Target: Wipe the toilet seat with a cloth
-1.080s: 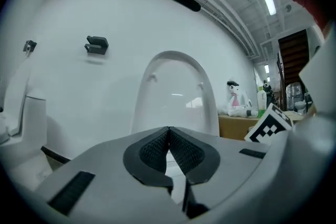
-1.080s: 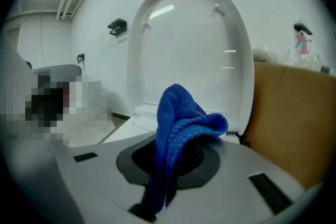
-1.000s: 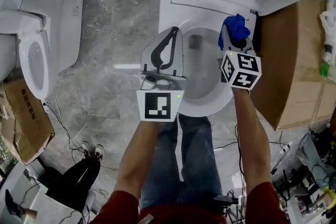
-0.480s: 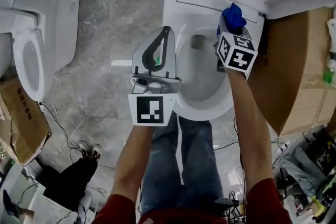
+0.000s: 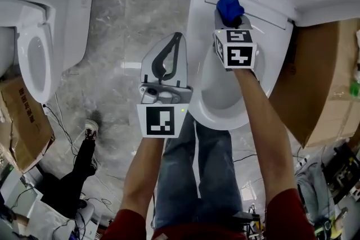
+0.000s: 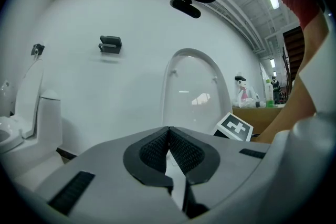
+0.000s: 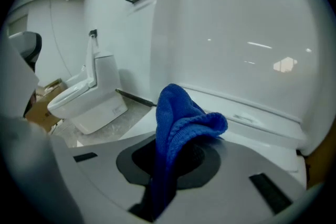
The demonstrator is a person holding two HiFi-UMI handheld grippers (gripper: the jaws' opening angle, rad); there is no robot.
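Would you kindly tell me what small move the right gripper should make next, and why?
Probably lower the right gripper a little so the blue cloth presses on the toilet seat, then start sweeping along the rim. The jaws are shut on the cloth, which sits at the seat's rear by the raised lid; contact cannot be confirmed.

Cloth (image 5: 229, 7) sits at the back of the toilet seat (image 5: 223, 118), in the right gripper (image 5: 229, 19). Left gripper (image 5: 175, 40) just left of it (over the floor (image 5: 126, 19)). Second toilet (image 5: 35, 59) far left, cardboard box (image 5: 320, 81) right.
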